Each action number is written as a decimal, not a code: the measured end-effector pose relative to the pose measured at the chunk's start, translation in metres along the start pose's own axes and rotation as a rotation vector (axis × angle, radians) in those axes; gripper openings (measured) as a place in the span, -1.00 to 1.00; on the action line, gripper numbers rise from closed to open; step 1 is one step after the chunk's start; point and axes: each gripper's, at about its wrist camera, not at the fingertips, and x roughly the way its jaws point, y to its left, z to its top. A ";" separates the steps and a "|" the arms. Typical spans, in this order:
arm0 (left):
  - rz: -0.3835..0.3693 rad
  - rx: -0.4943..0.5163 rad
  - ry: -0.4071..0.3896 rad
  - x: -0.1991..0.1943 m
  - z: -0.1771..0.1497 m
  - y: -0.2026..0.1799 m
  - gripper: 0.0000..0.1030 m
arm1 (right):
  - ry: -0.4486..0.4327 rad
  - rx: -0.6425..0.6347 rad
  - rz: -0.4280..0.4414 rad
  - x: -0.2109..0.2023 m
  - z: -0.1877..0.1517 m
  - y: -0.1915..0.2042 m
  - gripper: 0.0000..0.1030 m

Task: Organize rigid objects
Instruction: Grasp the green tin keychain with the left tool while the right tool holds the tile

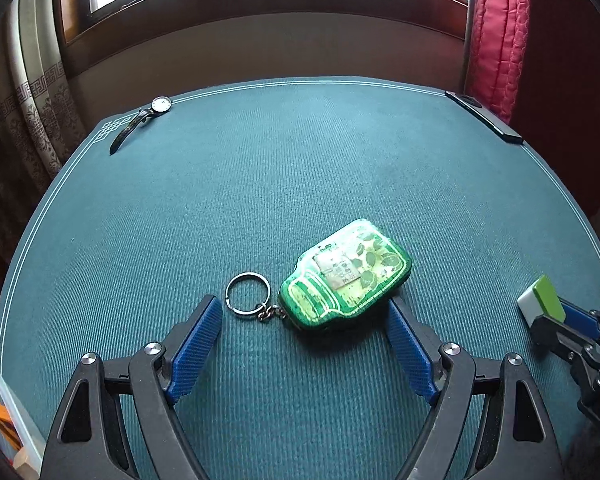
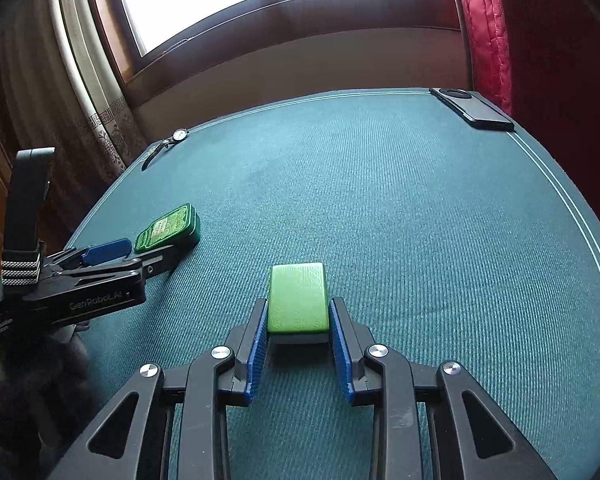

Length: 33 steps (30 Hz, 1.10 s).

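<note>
1. Left wrist view: the left gripper [image 1: 304,306] has its two blue fingers spread wide apart. It holds nothing.
2. A green jar-shaped keychain [image 1: 346,276] lies flat on the blue-green table mat [image 1: 260,180], just past the fingertips. Its right side touches or nearly touches the right blue pad [image 1: 408,344].
3. A silver key ring [image 1: 248,293] hangs off the keychain on a short chain and lies on the mat between the fingers.
4. A wristwatch [image 1: 144,118] lies at the far left corner of the mat. A black phone [image 1: 484,116] lies at the far right corner.
5. A clear plastic box [image 1: 4,412] peeks in at the bottom left edge.
6. At the right edge, the right gripper [image 1: 556,320] grips a green and white block [image 1: 540,296].
7. Right wrist view: the right gripper [image 2: 299,312] has its blue pads pressed on both sides of the green block [image 2: 298,298]. The block sits low over the mat.
8. The left gripper [image 2: 136,254] is at the left, wide apart, with the green keychain [image 2: 168,228] at its tips.
9. The watch [image 2: 172,140] and the phone [image 2: 472,110] lie at the far corners.
</note>
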 end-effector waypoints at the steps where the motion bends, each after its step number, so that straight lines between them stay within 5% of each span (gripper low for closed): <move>1: 0.000 0.007 0.002 0.002 0.003 -0.001 0.62 | 0.000 0.001 0.001 0.000 0.000 0.000 -0.39; 8: -0.033 0.034 -0.010 0.015 0.017 -0.003 0.56 | -0.003 0.006 0.008 -0.001 -0.001 -0.001 -0.39; 13: -0.053 0.063 -0.037 0.012 0.019 -0.009 -0.03 | -0.003 0.007 0.009 -0.001 -0.002 -0.001 -0.38; 33: -0.071 -0.081 -0.116 -0.051 -0.028 0.001 -0.09 | -0.005 0.014 0.017 -0.001 -0.002 0.000 -0.38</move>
